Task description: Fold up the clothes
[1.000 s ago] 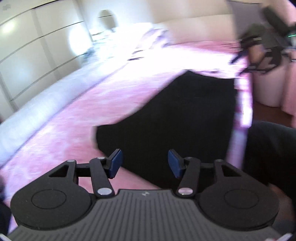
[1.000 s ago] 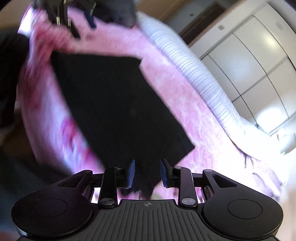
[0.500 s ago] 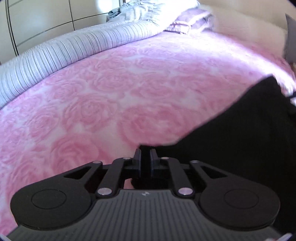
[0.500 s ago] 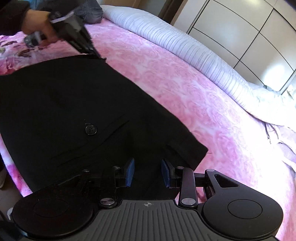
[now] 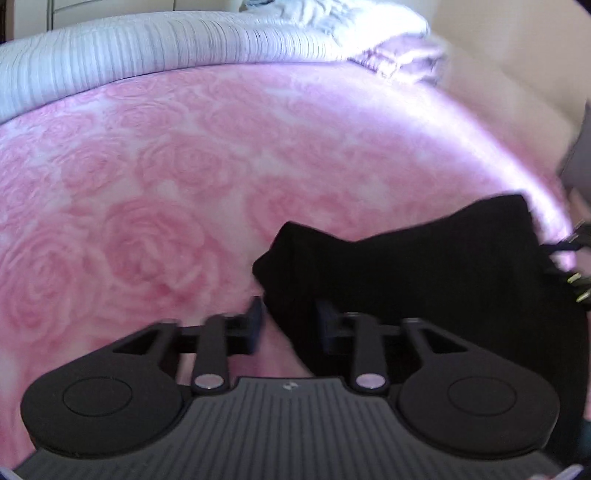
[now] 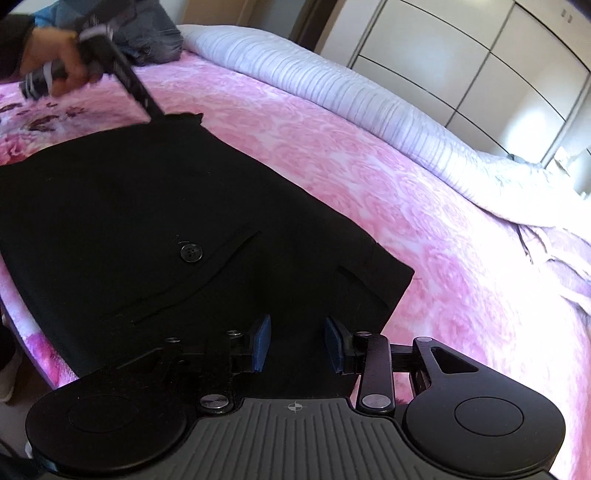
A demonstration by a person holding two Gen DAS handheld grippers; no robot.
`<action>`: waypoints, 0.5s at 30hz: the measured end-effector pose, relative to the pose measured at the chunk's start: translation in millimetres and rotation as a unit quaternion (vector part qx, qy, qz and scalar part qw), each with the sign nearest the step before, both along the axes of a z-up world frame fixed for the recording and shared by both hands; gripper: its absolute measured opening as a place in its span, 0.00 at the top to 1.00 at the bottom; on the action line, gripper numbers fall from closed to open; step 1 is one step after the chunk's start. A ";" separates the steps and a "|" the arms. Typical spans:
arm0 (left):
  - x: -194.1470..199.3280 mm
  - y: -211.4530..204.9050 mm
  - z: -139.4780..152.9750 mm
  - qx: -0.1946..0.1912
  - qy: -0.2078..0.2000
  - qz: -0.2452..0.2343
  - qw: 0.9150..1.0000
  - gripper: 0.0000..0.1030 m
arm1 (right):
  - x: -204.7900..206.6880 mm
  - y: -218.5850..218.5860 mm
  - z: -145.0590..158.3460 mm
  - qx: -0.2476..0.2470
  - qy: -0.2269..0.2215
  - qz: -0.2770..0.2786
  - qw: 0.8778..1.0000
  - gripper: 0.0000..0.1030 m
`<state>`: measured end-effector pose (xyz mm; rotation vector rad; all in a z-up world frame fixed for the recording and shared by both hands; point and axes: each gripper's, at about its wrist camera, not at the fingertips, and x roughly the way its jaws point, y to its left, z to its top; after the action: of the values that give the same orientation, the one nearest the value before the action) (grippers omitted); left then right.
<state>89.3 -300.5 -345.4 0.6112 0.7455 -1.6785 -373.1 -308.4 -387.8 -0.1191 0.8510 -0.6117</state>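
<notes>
A black garment [image 6: 147,206] with a button [image 6: 191,253] and a slit pocket lies flat on the pink bedspread. My right gripper [image 6: 298,341] hovers low over its near end. Its blue pads stand apart with the cloth below them, not pinched. In the right wrist view a hand holds my left gripper [image 6: 177,116] at the garment's far corner. From the left wrist view, the left gripper [image 5: 290,321] has its jaws opening. The bunched corner of the garment [image 5: 406,280] runs between the fingers without being pressed. The right gripper's tips [image 5: 576,266] peek in at the far right edge.
The rose-patterned bedspread [image 5: 166,184] stretches wide beyond the garment. A rolled white striped duvet [image 6: 351,92] lines the far side, with white wardrobe doors [image 6: 461,55] behind it. Folded grey clothes [image 6: 147,33] sit at one corner. The bed's edge [image 6: 22,325] drops off beside the garment.
The left gripper swung to the garment's far corner, shut on it, then spread its jaws again; the corner now lies bunched. The right gripper came down over the near end.
</notes>
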 end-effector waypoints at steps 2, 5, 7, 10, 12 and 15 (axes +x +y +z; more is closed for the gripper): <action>3.9 -8.1 -2.9 -0.011 0.001 -0.002 1.000 0.60 | -0.5 -0.6 0.4 0.002 0.000 -0.002 1.000 0.65; 12.0 -15.1 -0.4 -0.013 -0.002 -0.013 1.000 0.62 | -0.6 -0.7 1.6 0.004 0.001 -0.001 1.000 0.65; 18.6 -13.1 6.2 -0.019 -0.011 -0.004 1.000 0.66 | -0.7 -0.7 2.5 0.005 0.001 0.000 1.000 0.65; 28.7 -1.4 18.8 -0.024 -0.035 0.025 0.999 0.84 | -0.6 0.8 1.6 0.001 0.004 0.000 1.000 0.65; 34.0 10.0 24.9 -0.021 -0.018 0.025 0.999 0.84 | -0.1 2.5 0.3 -0.002 0.004 -0.001 1.000 0.65; 26.9 17.4 22.9 -0.004 0.013 -0.007 1.000 0.81 | 2.1 2.4 -1.7 -0.005 0.003 -0.004 1.000 0.65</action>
<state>116.1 -283.1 -322.5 0.5901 0.7542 -1.7048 -371.0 -306.0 -389.5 -0.1274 0.8547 -0.6228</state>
